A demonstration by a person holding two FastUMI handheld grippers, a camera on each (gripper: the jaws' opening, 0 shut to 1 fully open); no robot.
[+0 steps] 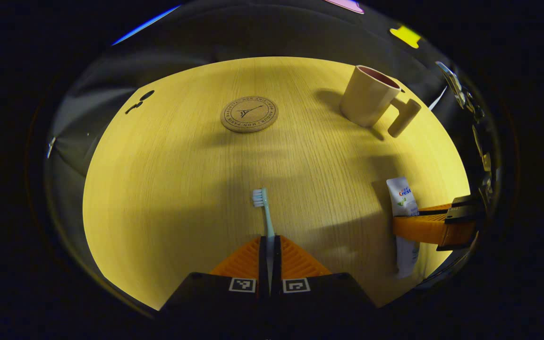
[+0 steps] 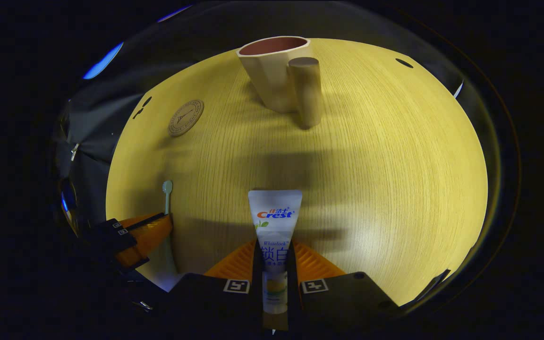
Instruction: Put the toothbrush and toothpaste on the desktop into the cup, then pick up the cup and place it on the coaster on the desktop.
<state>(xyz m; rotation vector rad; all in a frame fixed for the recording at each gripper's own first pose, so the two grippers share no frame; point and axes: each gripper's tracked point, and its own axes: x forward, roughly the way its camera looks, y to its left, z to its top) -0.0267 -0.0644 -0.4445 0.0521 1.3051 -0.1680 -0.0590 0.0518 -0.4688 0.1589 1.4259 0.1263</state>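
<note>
Toward the desk's (image 1: 168, 189) far edge stands the cup (image 1: 369, 96), mouth up to take both things, with the coaster (image 1: 249, 114) beside it. My right tongs (image 2: 274, 257) pinch the toothpaste (image 2: 274, 217) midway; my left tongs (image 1: 270, 248) pinch the toothbrush (image 1: 265, 210), bristles pointing ahead, both near the front edge.

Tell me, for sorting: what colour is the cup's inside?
Reddish-brown inside the cup, beige outside; clearest in the right gripper view.

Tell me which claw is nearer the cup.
Right. The right claw, shut on the toothpaste, faces the cup straight across the table. The left claw, shut on the toothbrush, sits farther off, nearer the coaster's side.
</note>
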